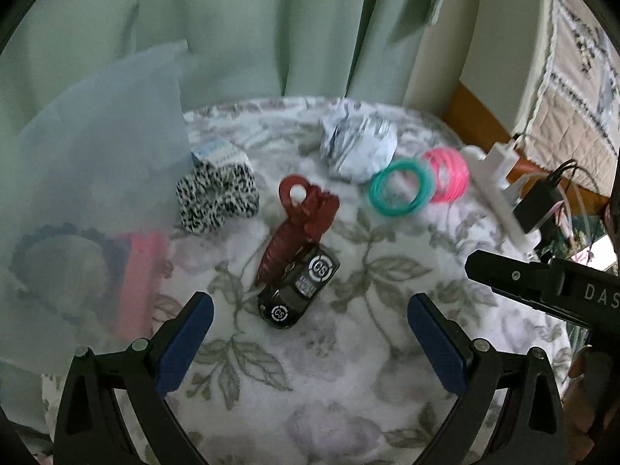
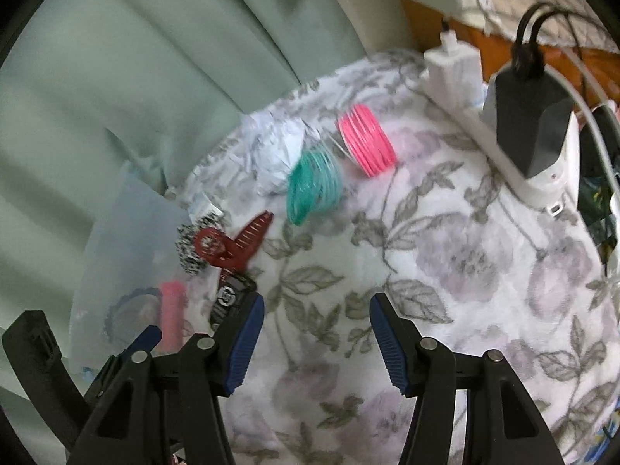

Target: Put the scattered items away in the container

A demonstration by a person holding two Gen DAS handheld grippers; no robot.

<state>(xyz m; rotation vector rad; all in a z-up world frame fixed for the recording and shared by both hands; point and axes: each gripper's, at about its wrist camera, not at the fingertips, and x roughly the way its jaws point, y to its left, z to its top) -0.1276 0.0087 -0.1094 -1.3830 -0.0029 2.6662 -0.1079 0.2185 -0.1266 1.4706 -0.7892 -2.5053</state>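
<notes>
On the flowery blanket (image 1: 348, 368) we've got the whole mess laid out: a black toy car (image 1: 298, 290) nearest the left gripper (image 1: 310, 333), a red hair claw (image 1: 302, 217) leaning on it, a leopard scrunchie (image 1: 217, 201), crumpled paper (image 1: 356, 143), and teal (image 1: 399, 190) and pink (image 1: 445, 178) coils further back. The bin (image 1: 97, 162), frosted plastic, sits just left of all that and already holds a pink thing and a dark ring.

Both tongs are spread with nothing between the pads; the right gripper (image 2: 317, 333) hovers over bare blanket with the car just off its left finger.

Our take on handling: the car looks hard, light and a bit glossy, so we'd pinch it across the sides at the middle, not the sloped ends. The claw is stiff but springy with teeth that could snag the fleece; grab the body. The scrunchie and paper will just squash, so grip anywhere. The coils are floppy, so pinch through the bundle.

The blanket is soft and lumpy, so stuff may sink or tip. Green curtains hang behind, and a power strip (image 2: 503, 143) with chargers lies along the right edge.
</notes>
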